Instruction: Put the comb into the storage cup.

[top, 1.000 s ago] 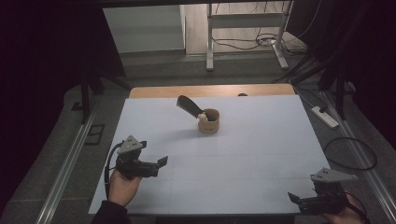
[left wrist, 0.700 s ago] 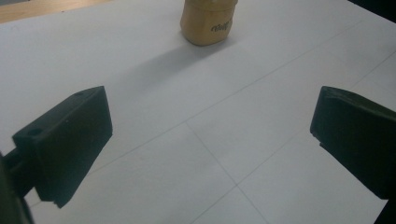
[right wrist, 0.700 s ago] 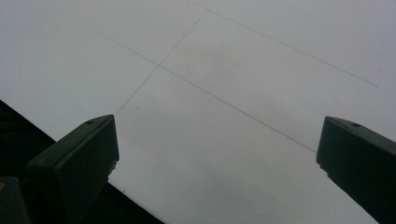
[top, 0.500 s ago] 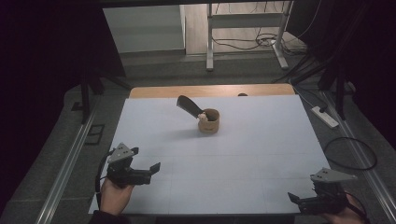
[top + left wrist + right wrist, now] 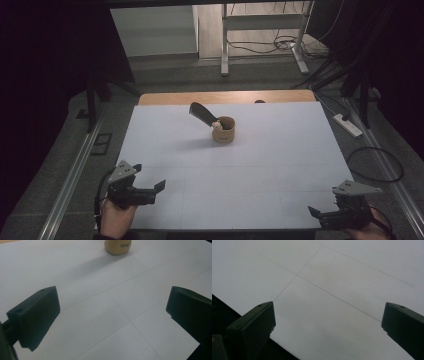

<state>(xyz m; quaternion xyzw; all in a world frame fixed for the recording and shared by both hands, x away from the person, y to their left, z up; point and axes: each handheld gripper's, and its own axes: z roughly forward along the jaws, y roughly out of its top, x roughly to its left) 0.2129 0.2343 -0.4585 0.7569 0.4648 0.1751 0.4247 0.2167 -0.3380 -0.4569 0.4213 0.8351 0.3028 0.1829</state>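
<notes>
A small tan cup (image 5: 223,130) stands on the white table (image 5: 250,165) toward the far middle, with a black spatula-like tool (image 5: 202,114) leaning out of it to the left. The cup (image 5: 118,246) also shows at the top of the left gripper view. My left gripper (image 5: 159,189) is near the table's front left corner, open, nothing between its jaws. My right gripper (image 5: 312,212) is at the front right edge, open and empty as well. In the gripper views, my left gripper (image 5: 112,315) and my right gripper (image 5: 327,322) show wide gaps over bare table.
A bare wooden strip (image 5: 225,96) runs along the table's far edge. Metal rails (image 5: 70,175) flank the table. A power strip (image 5: 348,125) and cables (image 5: 375,162) lie on the floor at right. A white stand (image 5: 225,35) is behind.
My left gripper has drawn back toward the front left corner of the table. The right gripper has stayed in place.
</notes>
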